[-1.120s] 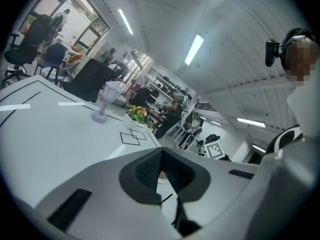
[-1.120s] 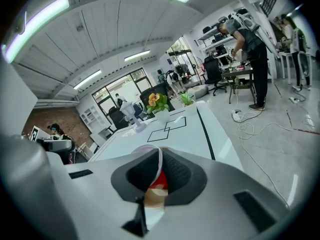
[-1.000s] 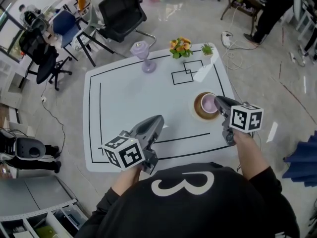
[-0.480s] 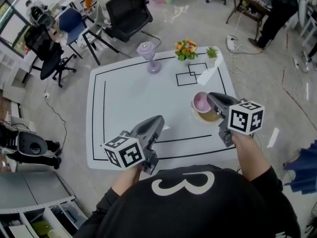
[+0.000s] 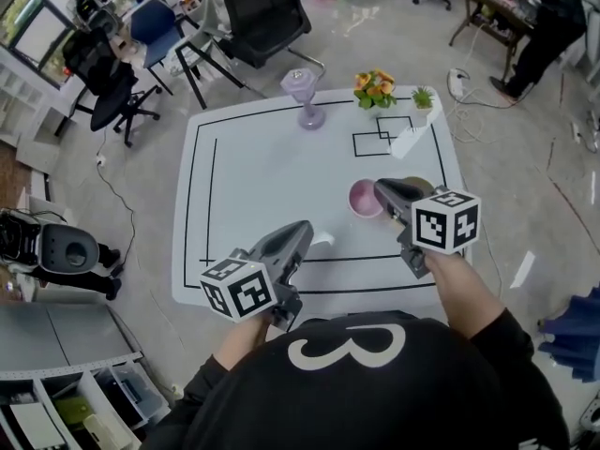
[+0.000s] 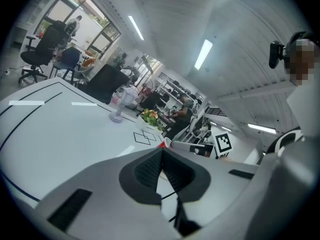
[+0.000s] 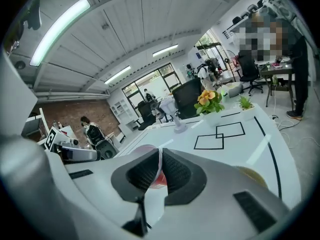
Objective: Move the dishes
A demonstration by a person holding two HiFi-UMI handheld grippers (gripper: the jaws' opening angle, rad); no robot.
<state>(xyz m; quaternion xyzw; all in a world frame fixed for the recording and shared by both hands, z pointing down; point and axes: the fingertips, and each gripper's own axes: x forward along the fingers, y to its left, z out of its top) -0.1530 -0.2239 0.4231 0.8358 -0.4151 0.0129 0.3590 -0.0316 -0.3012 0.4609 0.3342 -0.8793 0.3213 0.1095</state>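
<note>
– Since a second back, the cup (image 5: 363, 198) has come up off the saucer (image 7: 252, 175) and gone left of it, carried by my right tongs (image 5: 380, 188). My left tongs (image 5: 300, 231) have stayed put.

– Run it left to right for me.

– Well left of the saucer, over the near edge of the surface (image 5: 262, 172), the left tongs hover with their jaws pressed together on nothing. Far back and left of the saucer, a purple goblet (image 5: 302, 97) stands upright. Just left of the saucer comes the pink cup, which I judge to be clear of the surface. The right tongs are clamped on its wall at the rim, one jaw inside and one outside. From my head view the saucer is mostly hidden under those tongs. It lies bare now.

– What could go wrong from here?

– I only have one side of the rim. A sharp sweep or a roll of my wrist could make the cup swing on that pinch or slide out. If I come down too fast it could land on its edge and tip. If I carry it much further left of the saucer, it could also clip my idle left tongs.
</note>
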